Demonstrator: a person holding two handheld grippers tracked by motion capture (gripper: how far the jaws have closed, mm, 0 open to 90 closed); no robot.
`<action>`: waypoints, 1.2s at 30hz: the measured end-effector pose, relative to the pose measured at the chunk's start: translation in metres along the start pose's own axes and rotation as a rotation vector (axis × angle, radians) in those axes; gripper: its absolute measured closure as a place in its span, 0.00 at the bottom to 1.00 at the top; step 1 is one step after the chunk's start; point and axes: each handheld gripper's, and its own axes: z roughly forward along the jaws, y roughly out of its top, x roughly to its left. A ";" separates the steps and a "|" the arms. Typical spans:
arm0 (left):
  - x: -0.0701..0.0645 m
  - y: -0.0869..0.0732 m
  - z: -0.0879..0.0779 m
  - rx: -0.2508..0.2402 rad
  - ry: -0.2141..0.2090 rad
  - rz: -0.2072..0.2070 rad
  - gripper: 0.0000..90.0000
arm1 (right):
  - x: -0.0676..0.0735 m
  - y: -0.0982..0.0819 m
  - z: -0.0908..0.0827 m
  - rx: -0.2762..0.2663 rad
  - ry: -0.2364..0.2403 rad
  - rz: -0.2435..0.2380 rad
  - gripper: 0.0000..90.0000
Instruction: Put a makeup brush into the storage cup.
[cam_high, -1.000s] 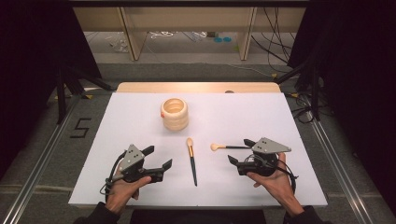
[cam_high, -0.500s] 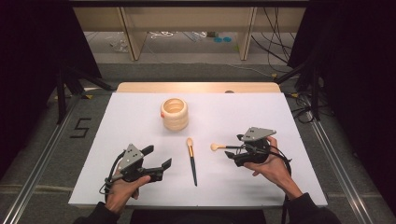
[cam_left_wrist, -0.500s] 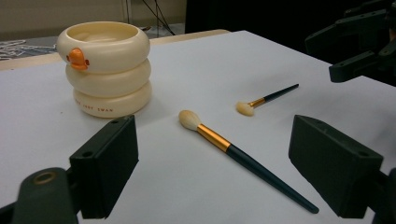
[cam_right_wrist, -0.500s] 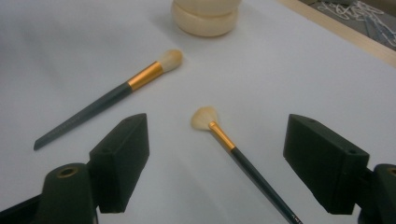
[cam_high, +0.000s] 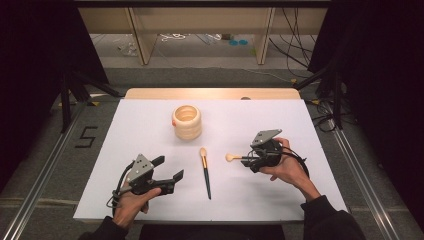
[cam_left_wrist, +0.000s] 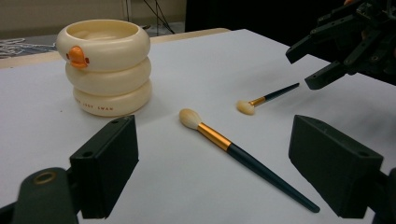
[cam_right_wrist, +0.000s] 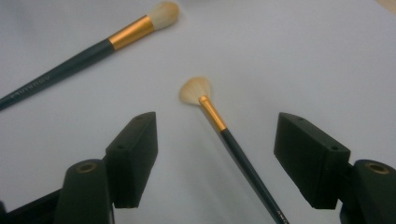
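Lying flat on the white table are a small fan brush (cam_high: 233, 157) (cam_right_wrist: 219, 125) (cam_left_wrist: 267, 98) and a longer dark-handled brush (cam_high: 205, 171) (cam_left_wrist: 243, 156) (cam_right_wrist: 79, 53). My right gripper (cam_high: 248, 160) (cam_right_wrist: 222, 158) is open, low over the table. The small brush's handle runs between its jaws, and neither pad touches it. The jaws have just been closing. My left gripper (cam_high: 169, 168) (cam_left_wrist: 219, 161) rests open at the front left, pointing toward the long brush. A cream stacked-ring duck cup (cam_high: 187, 121) (cam_left_wrist: 105, 65) stands upright behind the brushes.
The white table cover (cam_high: 300, 130) ends in a wooden strip (cam_high: 210, 93) at the back. Metal rails run along both sides on the floor, with cables and wooden legs beyond. In the left gripper view, the right gripper (cam_left_wrist: 343, 49) is at the upper right.
The right gripper has slid left along the small brush's handle, toward its bristles, and its jaws have narrowed around it. The left gripper and both brushes have stayed put.
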 end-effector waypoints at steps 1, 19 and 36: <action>0.001 0.000 0.000 0.001 0.006 0.001 0.17 | -0.002 0.000 0.002 0.008 0.001 -0.006 0.37; 0.002 0.000 0.001 0.000 0.000 -0.005 0.17 | -0.021 0.004 0.034 0.197 0.042 -0.038 0.49; 0.003 0.001 0.000 0.003 -0.002 -0.001 0.18 | -0.038 0.026 0.050 0.364 0.120 -0.081 0.56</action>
